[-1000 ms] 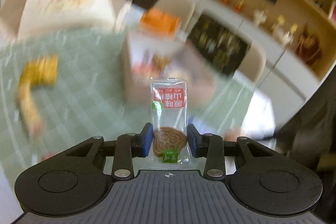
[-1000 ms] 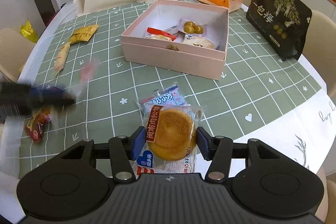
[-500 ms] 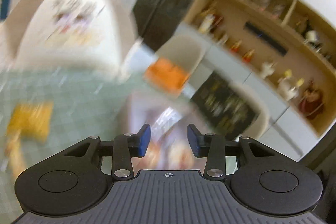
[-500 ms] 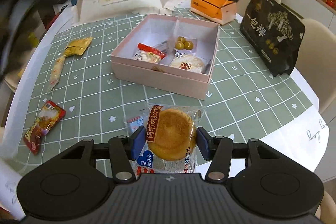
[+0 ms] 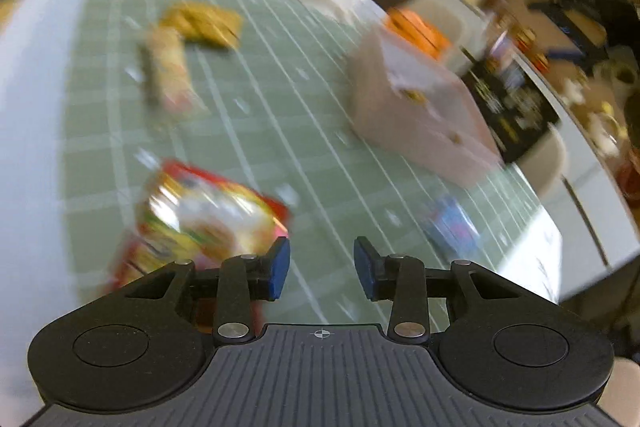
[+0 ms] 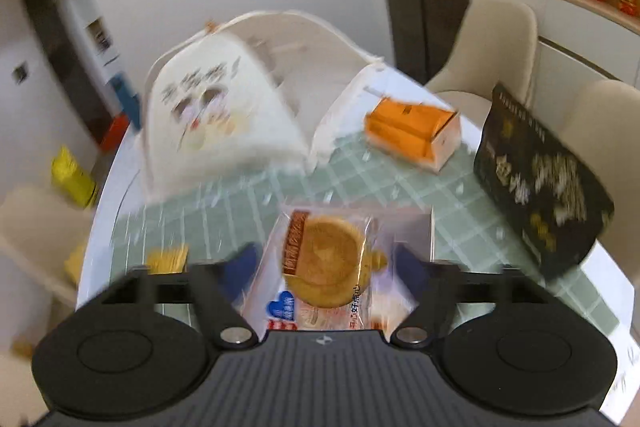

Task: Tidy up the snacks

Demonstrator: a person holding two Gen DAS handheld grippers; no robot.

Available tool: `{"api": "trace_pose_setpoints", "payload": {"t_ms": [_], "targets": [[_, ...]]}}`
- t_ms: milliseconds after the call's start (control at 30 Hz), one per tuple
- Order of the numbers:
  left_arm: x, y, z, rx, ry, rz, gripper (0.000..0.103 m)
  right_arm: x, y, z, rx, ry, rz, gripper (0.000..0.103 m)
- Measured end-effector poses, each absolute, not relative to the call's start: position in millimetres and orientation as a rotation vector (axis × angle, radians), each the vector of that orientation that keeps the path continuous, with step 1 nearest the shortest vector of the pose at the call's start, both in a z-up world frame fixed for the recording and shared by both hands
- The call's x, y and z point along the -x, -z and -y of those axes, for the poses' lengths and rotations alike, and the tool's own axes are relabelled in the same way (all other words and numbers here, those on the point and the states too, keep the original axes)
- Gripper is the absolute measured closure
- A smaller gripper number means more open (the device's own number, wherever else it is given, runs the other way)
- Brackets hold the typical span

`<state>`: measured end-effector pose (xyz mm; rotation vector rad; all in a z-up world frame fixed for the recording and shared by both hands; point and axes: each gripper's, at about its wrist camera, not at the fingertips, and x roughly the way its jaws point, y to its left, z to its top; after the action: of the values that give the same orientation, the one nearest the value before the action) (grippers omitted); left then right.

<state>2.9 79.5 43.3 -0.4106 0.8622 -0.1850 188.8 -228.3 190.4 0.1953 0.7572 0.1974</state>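
Black plastic left gripper (image 5: pixel 322 263), blue fingertip pads (image 5: pixel 278 262), silver screws, round discs, ribbed grey top; right gripper (image 6: pixel 326 267) looked alike.

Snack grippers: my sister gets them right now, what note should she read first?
Left gripper: open, empty, above the green table cloth.
Right gripper: the round cake packet sits between its fingers; blur hides whether they still clamp it.
Pink box: on the table; its inside is not visible now.
Left on the cloth: red snack pack, yellow packet, long stick packet, blue packet.
Next: probably cake into the box, then the loose ones.
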Motion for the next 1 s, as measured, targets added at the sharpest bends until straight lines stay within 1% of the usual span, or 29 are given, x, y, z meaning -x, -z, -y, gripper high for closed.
{"api": "trace_pose_setpoints", "payload": {"t_ms": [67, 167, 300, 400, 533, 633, 700, 733, 833, 1000], "targets": [[-5.6, -50.0, -99.2, 0.436, 0.123, -0.830, 0.063, -203.7, -192.1, 232.0, -0.262, -0.156, -0.785, 0.020], [-15.3, -55.7, -134.2, 0.463, 0.024, -0.804, 0.063, -193.4, -178.9, 225.0, -0.306, -0.210, -0.801, 0.020], [-53.9, -64.9, -168.7, 0.433, -0.038, -0.758, 0.063, -167.4, -140.9, 187.4, -0.120, -0.229, -0.856, 0.020], [-103.7, -71.5, -184.1, 0.386, -0.042, -0.724, 0.063, -146.4, -113.2, 156.6, 0.001, -0.283, -0.898, 0.020], [-182.5, -66.0, -197.7, 0.352, -0.086, -0.677, 0.063, -123.7, -80.2, 126.5, 0.002, -0.382, -0.982, 0.020], [-237.1, -46.8, -202.3, 0.364, -0.043, -0.718, 0.063, -106.1, -55.4, 109.9, -0.043, -0.458, -1.071, 0.020], [-262.8, -31.1, -207.5, 0.378, -0.027, -0.782, 0.063, -92.5, -45.7, 102.2, 0.001, -0.480, -1.091, 0.020], [-270.0, -23.5, -209.1, 0.365, -0.041, -0.814, 0.063, -84.7, -42.9, 100.1, 0.050, -0.477, -1.083, 0.020], [-264.2, -17.8, -206.8, 0.301, -0.029, -0.826, 0.071, -70.0, -45.6, 103.1, 0.195, -0.461, -1.016, 0.020], [-218.7, -18.0, -179.9, 0.201, 0.143, -0.859, 0.071, -77.7, -62.7, 110.5, 0.302, -0.496, -0.904, 0.020]]}}
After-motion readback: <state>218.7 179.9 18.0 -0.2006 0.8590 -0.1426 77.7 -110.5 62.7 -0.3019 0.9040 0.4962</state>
